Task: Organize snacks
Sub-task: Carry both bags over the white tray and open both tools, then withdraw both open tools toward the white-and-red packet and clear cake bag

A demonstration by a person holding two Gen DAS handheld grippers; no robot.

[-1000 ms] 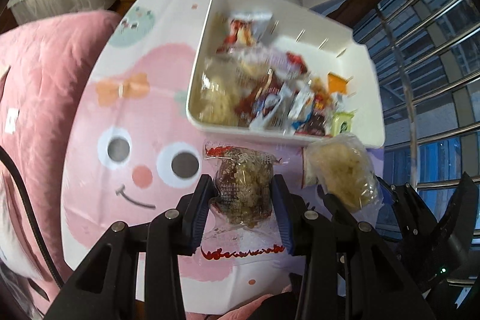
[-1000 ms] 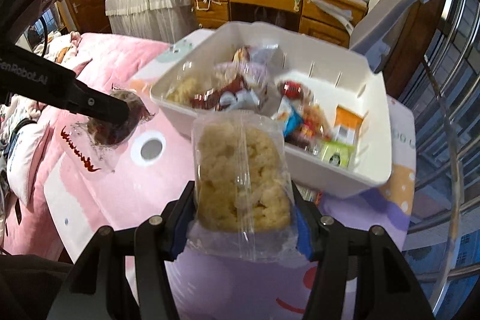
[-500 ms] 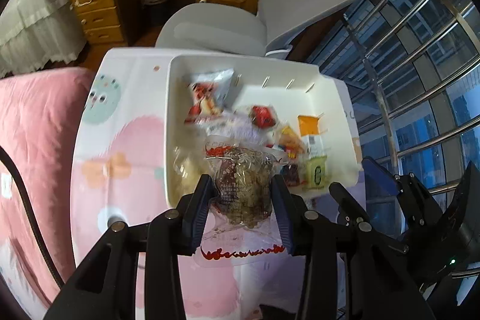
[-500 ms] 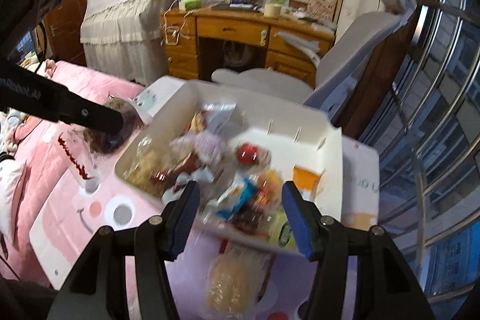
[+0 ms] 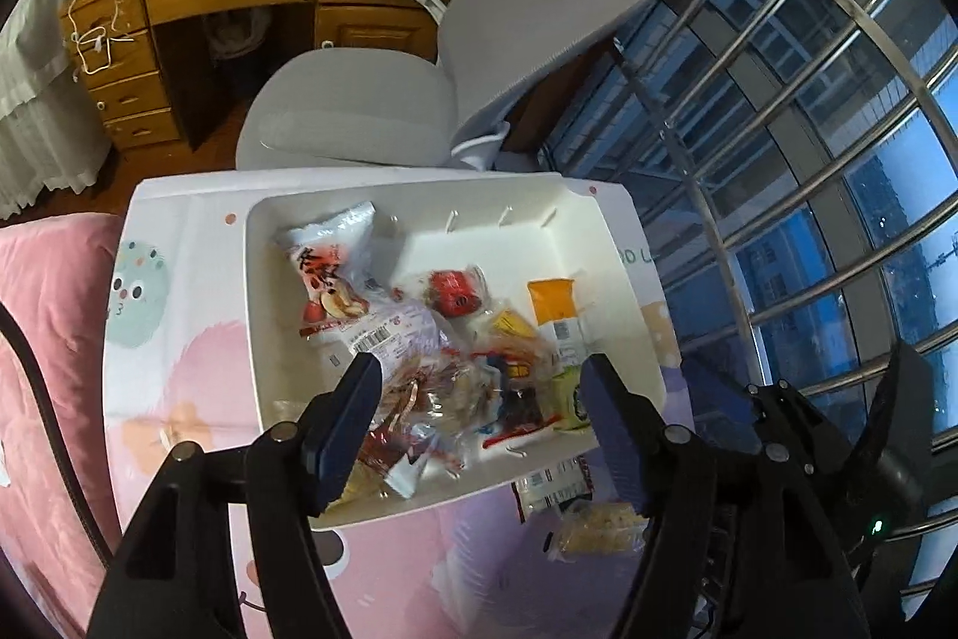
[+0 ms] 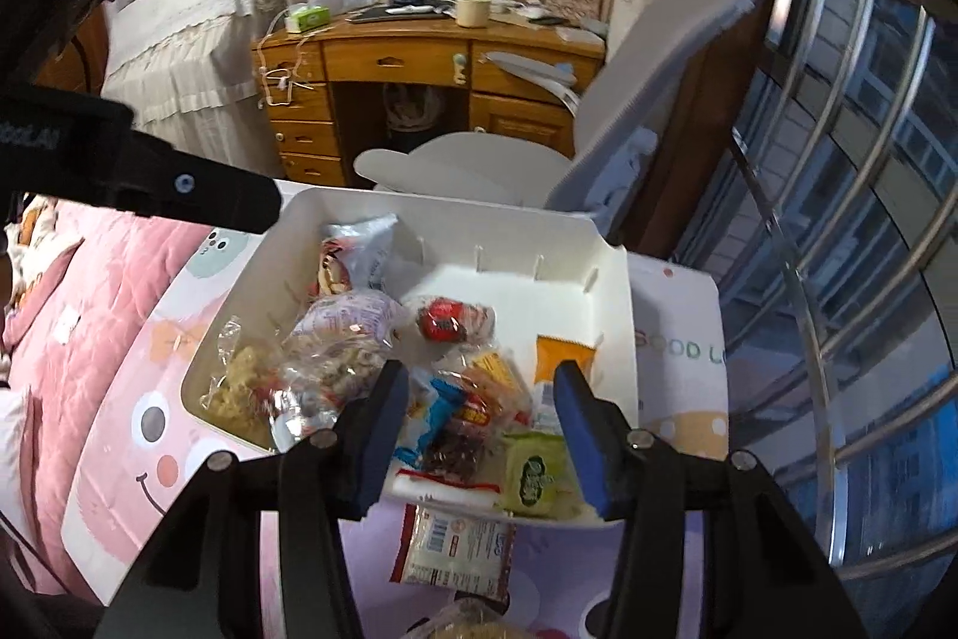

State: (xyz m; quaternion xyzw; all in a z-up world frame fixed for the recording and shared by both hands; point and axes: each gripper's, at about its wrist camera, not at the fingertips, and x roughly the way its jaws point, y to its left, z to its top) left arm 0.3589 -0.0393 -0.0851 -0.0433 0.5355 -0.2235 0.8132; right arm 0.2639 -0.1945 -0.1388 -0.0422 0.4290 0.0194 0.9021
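Snacks point(image 5: 419, 339) fill the bin point(image 5: 622, 279); two packets point(image 6: 455, 549) lie before it; both grippers' fingers point(image 5: 344, 423) stand wide, empty.

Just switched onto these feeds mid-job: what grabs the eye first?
The white bin heaped with wrapped snacks on the pink cartoon table dominates both views. Both grippers hang open above it, the left gripper having just widened with nothing between its fingers, the right gripper empty too. Two packets lie outside by the bin's near edge: a pale cracker pack and a white sachet.
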